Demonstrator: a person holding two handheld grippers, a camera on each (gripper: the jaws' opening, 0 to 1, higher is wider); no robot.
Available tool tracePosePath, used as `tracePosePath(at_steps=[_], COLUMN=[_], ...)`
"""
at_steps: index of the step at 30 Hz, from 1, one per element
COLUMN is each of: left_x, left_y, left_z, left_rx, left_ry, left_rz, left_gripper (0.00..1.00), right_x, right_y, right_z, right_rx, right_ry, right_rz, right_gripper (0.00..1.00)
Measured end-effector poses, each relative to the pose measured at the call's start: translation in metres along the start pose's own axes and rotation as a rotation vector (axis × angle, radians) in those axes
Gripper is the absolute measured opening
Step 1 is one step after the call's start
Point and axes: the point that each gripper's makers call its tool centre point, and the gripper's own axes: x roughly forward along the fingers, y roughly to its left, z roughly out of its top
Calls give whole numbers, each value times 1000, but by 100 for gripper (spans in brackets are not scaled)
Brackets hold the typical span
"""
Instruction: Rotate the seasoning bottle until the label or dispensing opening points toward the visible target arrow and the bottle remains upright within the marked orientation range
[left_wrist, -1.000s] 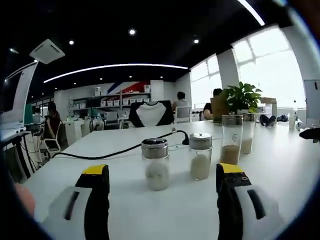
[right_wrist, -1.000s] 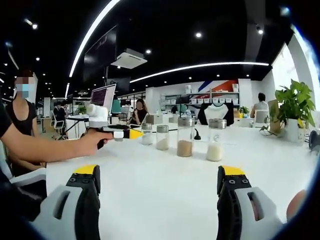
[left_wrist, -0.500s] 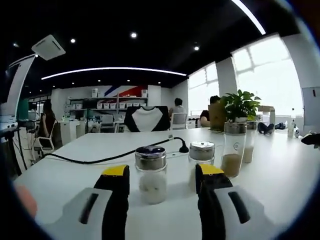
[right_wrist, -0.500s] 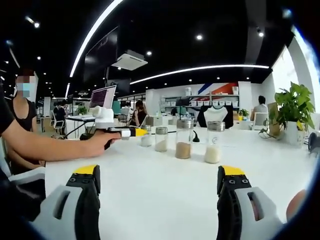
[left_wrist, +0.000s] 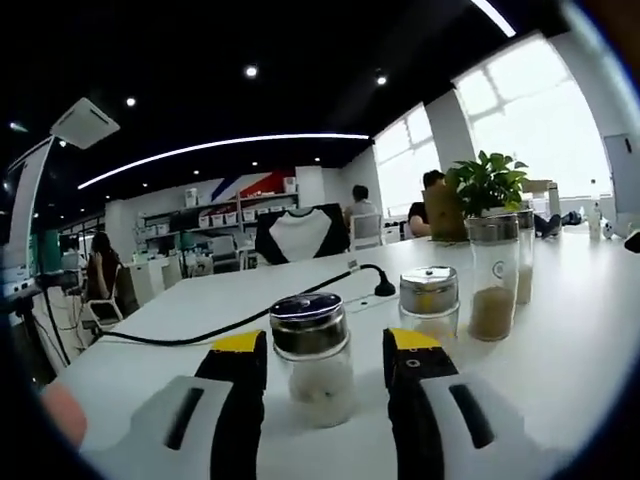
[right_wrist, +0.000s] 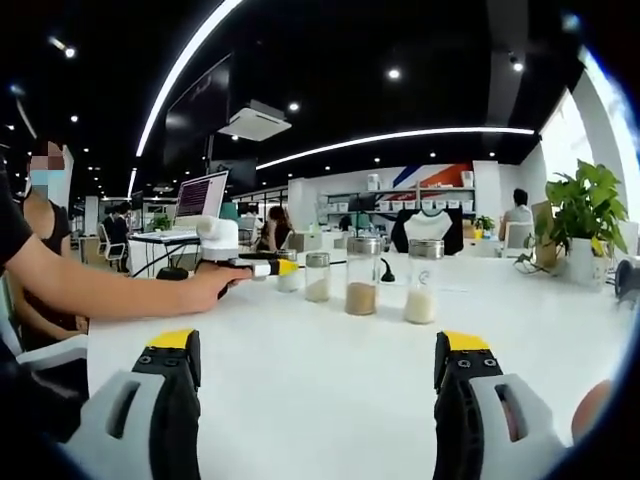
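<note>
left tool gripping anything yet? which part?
Left tool brackets the short seasoning bottle's glass body below the cap; contact cannot be told. Right tool holds nothing.

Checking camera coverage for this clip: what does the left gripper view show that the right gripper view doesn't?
Left gripper view: the left tongs flanking the nearest short bottle, and a black cable across the table. Right gripper view: a person's hand holding those tongs, a laptop, and the right tongs open over bare table. Both: the table, the row of bottles and the plant.
</note>
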Motion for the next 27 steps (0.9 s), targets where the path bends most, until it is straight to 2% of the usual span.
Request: tracePosePath(at_steps=[6, 8, 11, 14, 17, 27], left_x=[3, 4, 4, 4, 4, 4], left_y=[8, 10, 9, 10, 9, 7], left_z=[-6, -10, -9, -7, -3, -2], left_rx=[-68, -63, -97, -90, -73, -71], left_ry=[19, 35, 22, 20, 6, -1], left_rz=[19, 33, 23, 35, 27, 11], left_gripper=[47, 47, 46, 44, 36, 35], right_x=[0, 0, 1, 2, 3, 6], right_y=[-1, 0, 1, 2, 4, 12], right_z=[0, -1, -2, -4, -5, -4], right_rx=[5, 14, 18, 16, 18, 19], right_ry=[-2, -4, -6, 2, 4, -3], right_rz=[1, 6, 9, 14, 19, 45], right_gripper=[100, 100, 100, 100, 100, 100])
